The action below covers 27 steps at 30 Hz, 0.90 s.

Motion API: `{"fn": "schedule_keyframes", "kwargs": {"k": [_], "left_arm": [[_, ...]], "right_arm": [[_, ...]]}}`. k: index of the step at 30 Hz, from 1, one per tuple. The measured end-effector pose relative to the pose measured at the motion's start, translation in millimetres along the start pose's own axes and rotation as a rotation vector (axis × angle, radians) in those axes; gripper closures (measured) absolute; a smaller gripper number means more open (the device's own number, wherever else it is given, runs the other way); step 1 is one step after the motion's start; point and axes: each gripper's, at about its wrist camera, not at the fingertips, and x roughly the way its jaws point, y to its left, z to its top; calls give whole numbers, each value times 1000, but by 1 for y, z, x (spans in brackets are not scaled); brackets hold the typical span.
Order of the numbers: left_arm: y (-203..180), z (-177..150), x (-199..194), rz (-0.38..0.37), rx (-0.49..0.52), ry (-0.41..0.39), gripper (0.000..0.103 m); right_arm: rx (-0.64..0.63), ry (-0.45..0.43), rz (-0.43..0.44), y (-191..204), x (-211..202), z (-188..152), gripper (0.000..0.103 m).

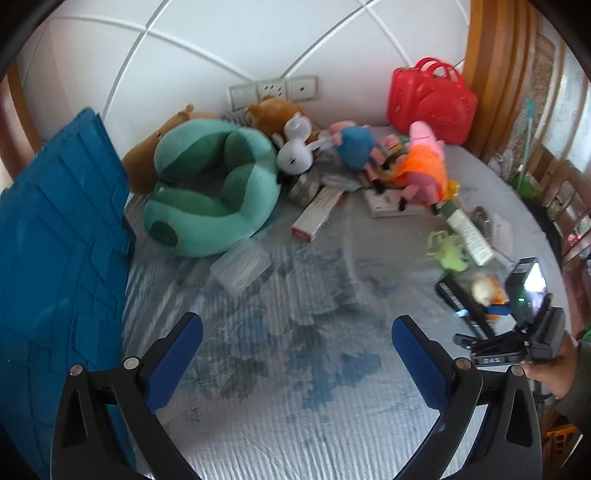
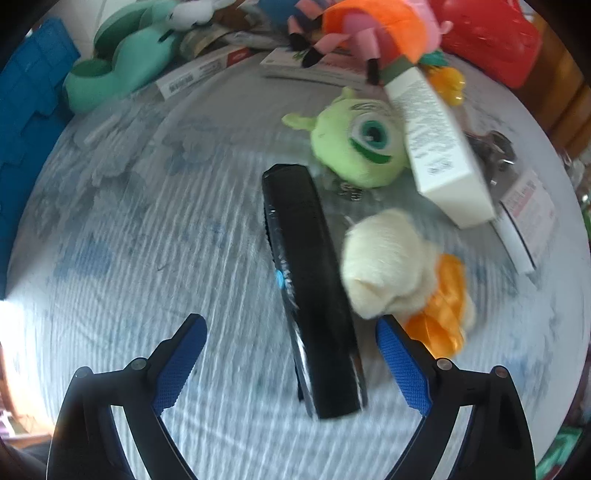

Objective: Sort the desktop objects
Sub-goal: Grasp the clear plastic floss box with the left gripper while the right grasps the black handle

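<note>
The right gripper [image 2: 291, 354] stands wide open astride the near end of a black remote control [image 2: 312, 288], pads clear of it; blur hides detail. A cream and orange plush [image 2: 391, 266] touches the remote's right side. The left gripper [image 1: 297, 354], open and empty, shows the remote [image 1: 463, 304] mostly hidden.

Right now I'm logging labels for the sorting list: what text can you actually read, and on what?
None can be read for certain.
White box: rows of fine print, too blurred.
Long box: dark block lettering and a red mark, blurred.
Packet at the right: red print, too small.
Flat booklet under the pig toy: print unreadable.
Right gripper body: a small label, too blurred.
</note>
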Motion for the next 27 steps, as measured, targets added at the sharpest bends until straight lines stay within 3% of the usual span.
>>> {"fn": "schedule_keyframes", "kwargs": {"k": [4, 5, 6, 7, 13, 19, 23, 27], "left_arm": [[15, 0, 42, 22, -4, -24, 0], [18, 1, 54, 32, 3, -31, 0], [22, 3, 69, 41, 16, -33, 0], [25, 6, 84, 49, 31, -35, 0], [48, 27, 167, 45, 114, -20, 0], [57, 33, 211, 6, 207, 24, 1], [58, 33, 221, 5, 242, 36, 31], [53, 39, 217, -10, 267, 24, 54]], "right_arm": [[4, 31, 2, -4, 10, 1, 29], [1, 32, -8, -5, 10, 1, 41], [-5, 30, -25, -7, 9, 2, 60], [2, 30, -23, -9, 6, 2, 70], [15, 49, -14, -12, -1, -3, 70], [74, 33, 5, -12, -17, -10, 70], [103, 18, 9, -14, -27, -12, 69], [116, 15, 10, -14, -37, -9, 69]]}}
